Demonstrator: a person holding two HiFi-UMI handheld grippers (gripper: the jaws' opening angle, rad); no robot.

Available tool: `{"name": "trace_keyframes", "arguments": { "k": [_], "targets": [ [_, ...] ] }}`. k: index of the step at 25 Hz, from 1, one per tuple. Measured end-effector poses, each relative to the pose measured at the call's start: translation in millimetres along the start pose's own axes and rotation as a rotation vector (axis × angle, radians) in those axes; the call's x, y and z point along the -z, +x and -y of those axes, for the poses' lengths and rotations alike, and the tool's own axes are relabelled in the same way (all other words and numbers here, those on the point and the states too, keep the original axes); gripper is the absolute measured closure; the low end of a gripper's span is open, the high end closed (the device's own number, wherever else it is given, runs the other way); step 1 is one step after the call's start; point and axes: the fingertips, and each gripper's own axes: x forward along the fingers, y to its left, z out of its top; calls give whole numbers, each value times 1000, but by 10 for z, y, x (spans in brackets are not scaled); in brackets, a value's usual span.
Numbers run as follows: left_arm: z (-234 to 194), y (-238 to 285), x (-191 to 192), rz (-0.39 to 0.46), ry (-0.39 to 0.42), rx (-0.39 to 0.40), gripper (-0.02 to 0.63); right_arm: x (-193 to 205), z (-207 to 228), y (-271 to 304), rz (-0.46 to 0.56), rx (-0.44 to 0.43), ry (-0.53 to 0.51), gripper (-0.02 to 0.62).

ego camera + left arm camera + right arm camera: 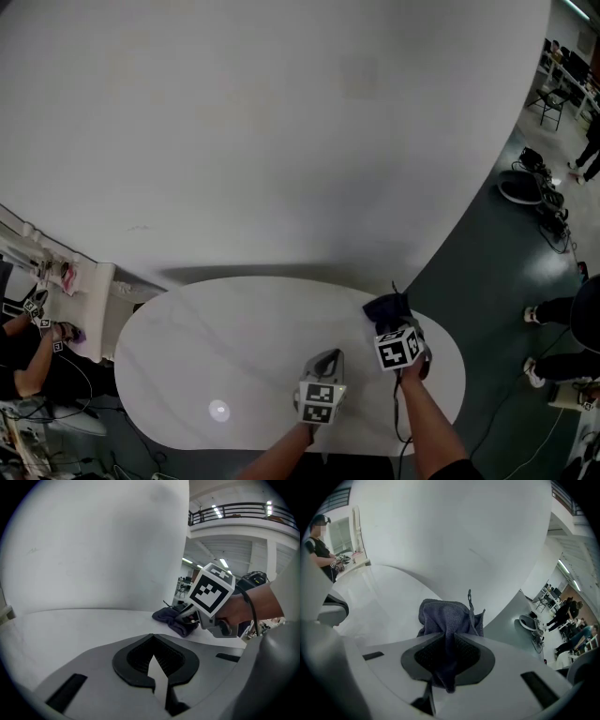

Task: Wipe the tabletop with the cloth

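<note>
At the right end of the oval white tabletop (216, 323), near its far edge, the dark cloth (384, 305) lies bunched on the surface. The right gripper (389, 322) is clamped on it. In the right gripper view a fold of the cloth (449, 620) runs back between the two dark fingers (417, 657), which press on it from both sides. Most of the fabric is heaped just beyond the fingertips, and a short tail hangs out behind the pads.

The left gripper (324, 362) sits over the table's near middle, beside the right one and apart from the cloth. Its fingers (133, 660) meet at the tips with nothing between them. From the left gripper view, the cloth (172, 619) rests on the tabletop (70, 630) under the right gripper's (190, 617) nose.
</note>
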Motion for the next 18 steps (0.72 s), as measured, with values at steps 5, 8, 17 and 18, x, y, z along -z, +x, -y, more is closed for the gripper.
{"name": "trace_keyframes", "arguments": {
  "k": [5,8,17,18],
  "targets": [
    [-160,-67,30,6,-25,-25,603,-162,-148,70,1,-11,-43,540],
    [-252,-117,45,14,-41,-41,603,-256,-233,106,4,-17,-66,540],
    [-554,-296,136,14,-67,-86,603,-558,-511,247,5,-35,-132,543],
    [-614,-321,133,16,-70,-101,603,-581,-546,253,6,-36,-138,543]
  ]
}}
